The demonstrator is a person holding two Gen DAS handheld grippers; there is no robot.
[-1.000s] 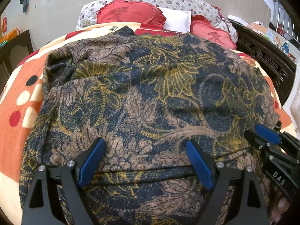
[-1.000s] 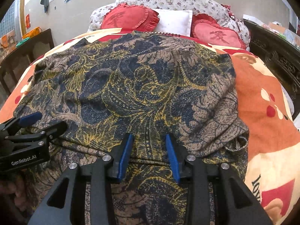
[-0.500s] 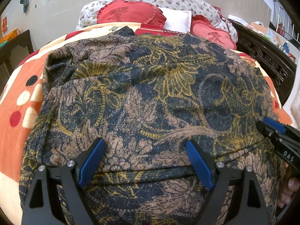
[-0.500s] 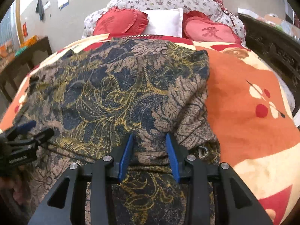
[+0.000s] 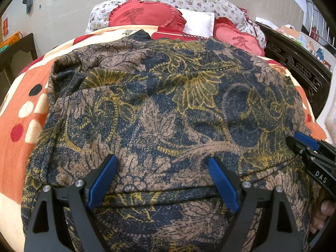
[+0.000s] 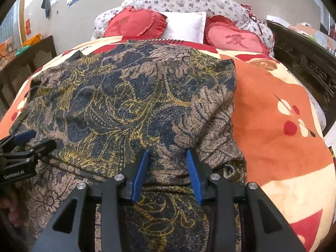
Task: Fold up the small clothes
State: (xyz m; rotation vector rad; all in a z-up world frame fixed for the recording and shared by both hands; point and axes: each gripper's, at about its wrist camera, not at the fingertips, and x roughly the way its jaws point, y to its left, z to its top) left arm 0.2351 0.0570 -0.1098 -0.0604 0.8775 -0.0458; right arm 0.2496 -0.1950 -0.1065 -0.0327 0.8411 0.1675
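Left wrist view is showing the left hand-held gripper [image 5: 162, 176] hanging released, its blue pads spread wide above the patterned garment [image 5: 168, 113] and not pinching it. The garment, a dark blue, tan and yellow floral piece, is lying spread across the orange blanket [image 5: 19, 126] on the bed, with a folded edge running across just beyond the pads. The right hand-held gripper [image 5: 304, 145] is showing at the right edge of this view, near the garment's right side. In the right wrist view, the right hand-held gripper [image 6: 167, 168] is sitting with its jaws partly apart over the garment [image 6: 126, 105] near its right edge; cloth is lying between the pads, but whether they are pressing it I cannot tell. Red heart cushions [image 6: 134, 23] and a white pillow [image 6: 184, 26] are resting at the bed's head.
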